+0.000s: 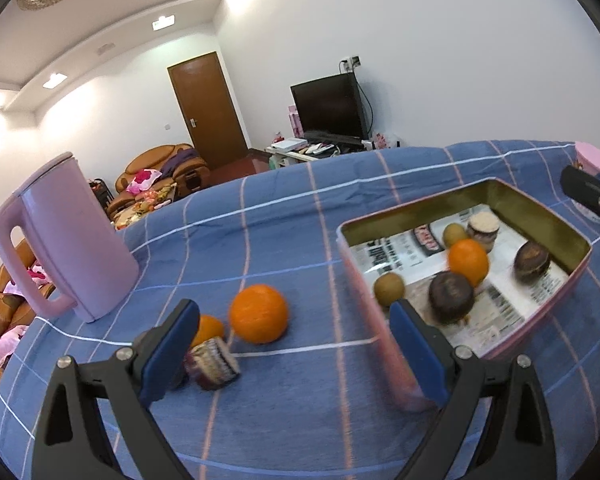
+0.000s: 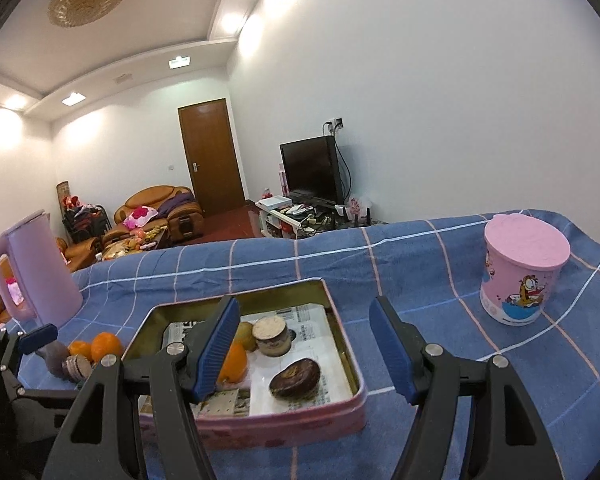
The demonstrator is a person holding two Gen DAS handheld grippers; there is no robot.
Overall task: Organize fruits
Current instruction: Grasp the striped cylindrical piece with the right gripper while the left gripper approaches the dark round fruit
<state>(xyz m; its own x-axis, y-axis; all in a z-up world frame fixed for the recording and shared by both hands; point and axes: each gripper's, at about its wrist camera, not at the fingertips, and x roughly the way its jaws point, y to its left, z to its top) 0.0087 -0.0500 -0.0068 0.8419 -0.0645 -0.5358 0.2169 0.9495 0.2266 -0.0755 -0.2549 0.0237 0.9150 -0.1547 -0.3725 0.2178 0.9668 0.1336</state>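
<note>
L gripper (image 1: pixel 296 354) jaws spread by tin (image 1: pixel 580 240) edge, R gripper (image 2: pixel 306 346) jaws spread, empty

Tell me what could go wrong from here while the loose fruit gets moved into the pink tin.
1. The left gripper is open beside the tin; its near finger could knock the wall.
2. The big orange lies free on the cloth and may roll if nudged.
3. The kettle stands close behind the loose fruit, so a wide swing could hit it.
</note>
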